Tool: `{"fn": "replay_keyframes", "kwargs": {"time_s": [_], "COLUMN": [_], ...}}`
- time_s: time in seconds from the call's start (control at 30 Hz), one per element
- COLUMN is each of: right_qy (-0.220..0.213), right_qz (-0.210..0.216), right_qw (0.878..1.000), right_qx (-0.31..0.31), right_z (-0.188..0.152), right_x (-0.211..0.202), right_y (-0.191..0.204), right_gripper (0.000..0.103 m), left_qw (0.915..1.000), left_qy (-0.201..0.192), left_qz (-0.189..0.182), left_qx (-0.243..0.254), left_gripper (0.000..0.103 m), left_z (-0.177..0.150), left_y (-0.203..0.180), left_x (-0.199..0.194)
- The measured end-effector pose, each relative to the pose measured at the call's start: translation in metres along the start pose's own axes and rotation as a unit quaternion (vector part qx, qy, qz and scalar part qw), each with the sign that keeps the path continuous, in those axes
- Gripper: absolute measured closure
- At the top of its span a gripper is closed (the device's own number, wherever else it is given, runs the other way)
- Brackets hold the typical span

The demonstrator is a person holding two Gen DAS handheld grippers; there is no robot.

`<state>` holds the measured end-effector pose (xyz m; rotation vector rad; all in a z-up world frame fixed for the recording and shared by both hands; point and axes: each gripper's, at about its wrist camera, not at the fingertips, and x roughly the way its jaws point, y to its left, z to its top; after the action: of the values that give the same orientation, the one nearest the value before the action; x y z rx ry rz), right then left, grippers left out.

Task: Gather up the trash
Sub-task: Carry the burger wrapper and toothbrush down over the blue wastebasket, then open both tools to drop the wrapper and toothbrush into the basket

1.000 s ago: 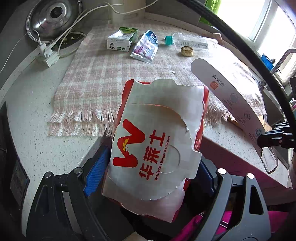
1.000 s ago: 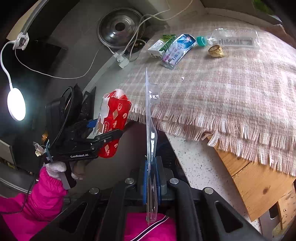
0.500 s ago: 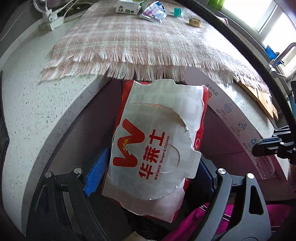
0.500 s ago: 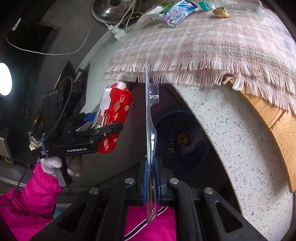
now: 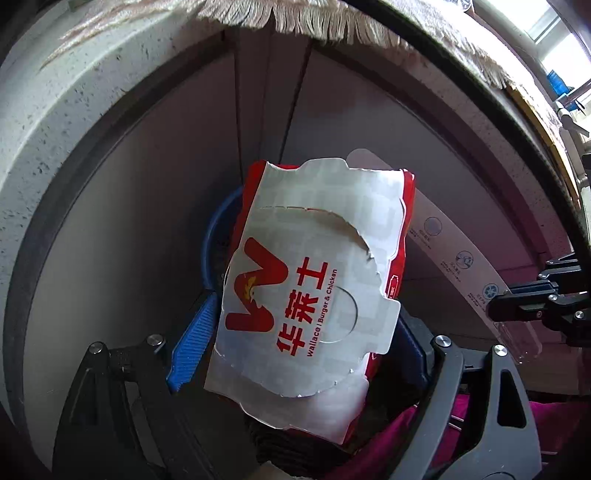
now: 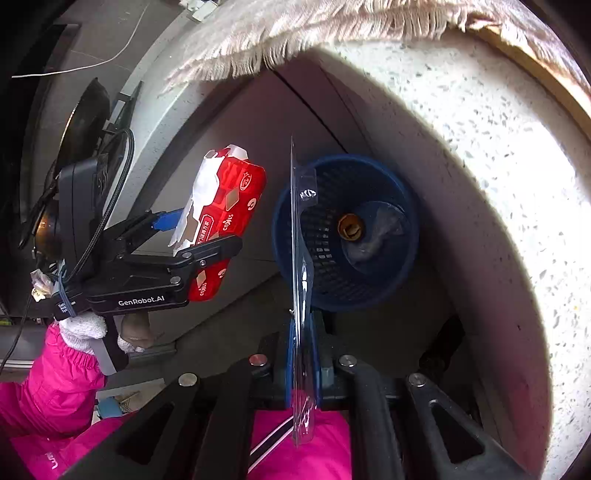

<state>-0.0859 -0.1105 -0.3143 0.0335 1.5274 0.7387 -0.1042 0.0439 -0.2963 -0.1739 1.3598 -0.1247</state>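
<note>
My left gripper (image 5: 295, 354) is shut on a red tissue pack with a white Wallace burger paper (image 5: 310, 288) on it; both show from the side in the right wrist view (image 6: 225, 221). My right gripper (image 6: 303, 354) is shut on a flat clear plastic package (image 6: 301, 258), seen edge-on; its white card face shows in the left wrist view (image 5: 447, 254). A blue mesh trash basket (image 6: 325, 266) stands on the floor below the counter, just beyond the package, with a brown cap and crumpled plastic inside. The left gripper hovers left of the basket.
The speckled stone counter edge (image 6: 461, 147) curves overhead, with the fringed plaid cloth (image 6: 295, 33) hanging over it. Grey cabinet doors (image 5: 258, 122) stand behind the basket. A pink-sleeved arm (image 6: 62, 369) holds the left gripper.
Both grippers have dropped from counter height to below the counter edge, still holding their items. The tabletop trash has left view and the blue basket has come into view.
</note>
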Motion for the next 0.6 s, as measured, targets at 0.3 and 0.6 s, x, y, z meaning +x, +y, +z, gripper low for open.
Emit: {"fn": "replay_keyframes", "kwargs": {"time_s": [0.3,0.6], "right_qy": [0.030,0.018], "right_qz": [-0.022,-0.056], "right_qw": [0.999,0.998], "right_qx": [0.030,0.014], "right_z": [0.002,0.014], "right_x": [0.035,0.043], "right_y": [-0.015,-0.002], "right_gripper": [0.097,0.096], "left_qw": [0.9994,0.9986], "left_qy": [0.034,0.047], "left_qz": [0.002,-0.004], "left_qx": [-0.006,-0.023], "left_gripper": [0.014,0.014], "left_z": [-0.002,0.011], "left_y": [0.004,0.006], "left_x": [0.037,0.053]}}
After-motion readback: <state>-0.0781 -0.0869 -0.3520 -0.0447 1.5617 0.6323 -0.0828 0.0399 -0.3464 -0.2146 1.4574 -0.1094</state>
